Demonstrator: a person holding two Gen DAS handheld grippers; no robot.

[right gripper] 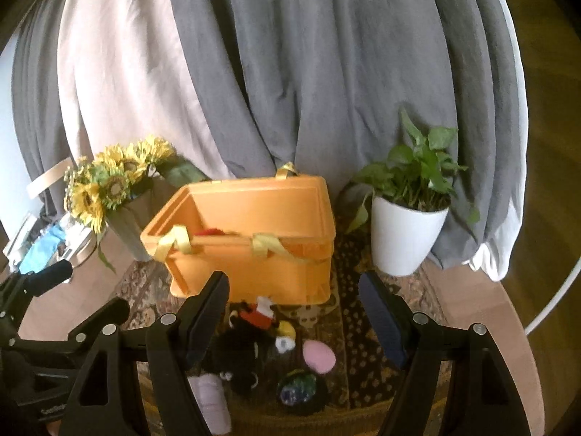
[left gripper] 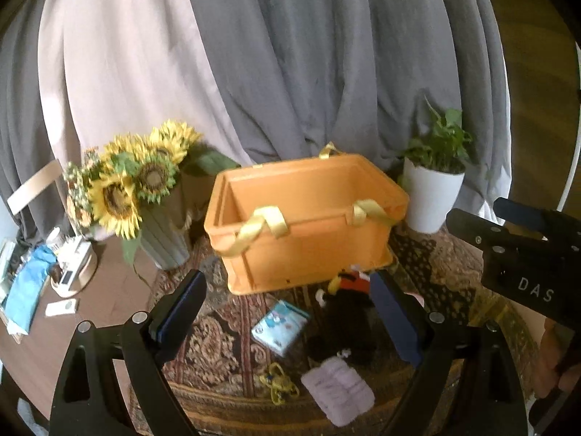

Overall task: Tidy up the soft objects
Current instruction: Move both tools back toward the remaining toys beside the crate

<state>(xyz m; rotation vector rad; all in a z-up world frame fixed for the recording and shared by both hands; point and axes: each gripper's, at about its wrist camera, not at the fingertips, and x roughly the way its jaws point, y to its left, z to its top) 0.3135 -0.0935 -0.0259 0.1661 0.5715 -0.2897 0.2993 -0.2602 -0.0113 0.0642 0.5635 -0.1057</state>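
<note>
An orange basket (left gripper: 305,225) with yellow ribbon handles stands on a patterned rug (left gripper: 218,341); in the right wrist view the basket (right gripper: 254,254) has something red inside. In front of it lie a black plush toy (left gripper: 345,323), a pale blue patterned pack (left gripper: 279,327), a lilac folded towel (left gripper: 337,390) and a yellow knotted cord (left gripper: 277,385). My left gripper (left gripper: 287,309) hangs open above these, holding nothing. My right gripper (right gripper: 294,312) is open over the plush toy (right gripper: 247,348), a pink soft piece (right gripper: 319,356) and a dark round item (right gripper: 301,388), also holding nothing.
Sunflowers in a grey vase (left gripper: 163,239) stand left of the basket, and a white potted plant (left gripper: 432,196) to its right. Grey and pale curtains hang behind. Boxes and blue cloth clutter the wooden tabletop (left gripper: 40,276) at far left. The right gripper's body (left gripper: 526,254) is beside my left.
</note>
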